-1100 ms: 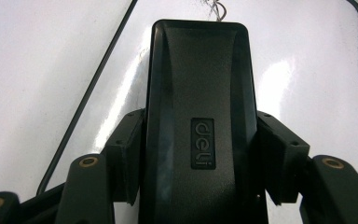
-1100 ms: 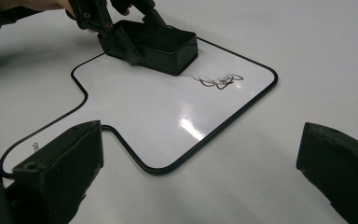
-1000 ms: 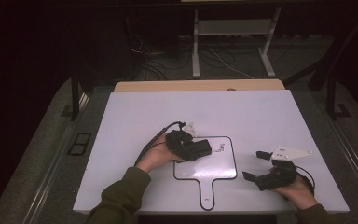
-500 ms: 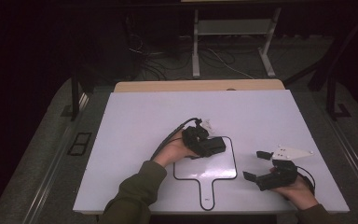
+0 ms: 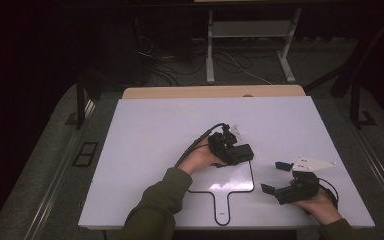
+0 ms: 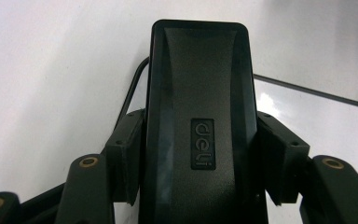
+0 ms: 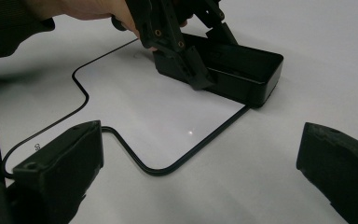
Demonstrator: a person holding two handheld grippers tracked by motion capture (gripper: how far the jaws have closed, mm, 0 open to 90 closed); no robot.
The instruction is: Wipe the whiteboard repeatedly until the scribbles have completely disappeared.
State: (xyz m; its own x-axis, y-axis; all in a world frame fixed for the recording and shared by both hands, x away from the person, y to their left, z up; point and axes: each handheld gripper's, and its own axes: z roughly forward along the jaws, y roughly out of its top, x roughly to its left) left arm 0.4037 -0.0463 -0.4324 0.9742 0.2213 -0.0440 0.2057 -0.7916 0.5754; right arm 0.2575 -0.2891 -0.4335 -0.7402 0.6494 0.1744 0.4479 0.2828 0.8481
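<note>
White tabletop [image 5: 155, 150], paddle-shaped black outline [image 5: 228, 191] near its front edge. Right gripper [image 5: 279, 177] by front right corner, jaws spread, holding nothing. Left gripper [image 5: 240, 152] pinches black Dell power brick [image 6: 198, 126] by its sides, at outline's far right corner.

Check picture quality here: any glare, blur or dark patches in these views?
High view: the white table is evenly lit, its surroundings nearly black. Left gripper view: the black box held by the left gripper is slightly soft, its glossy surface streaked with sheen. Right gripper view: the right gripper is blurred up close, and a glare spot sits on the outlined board.
</note>
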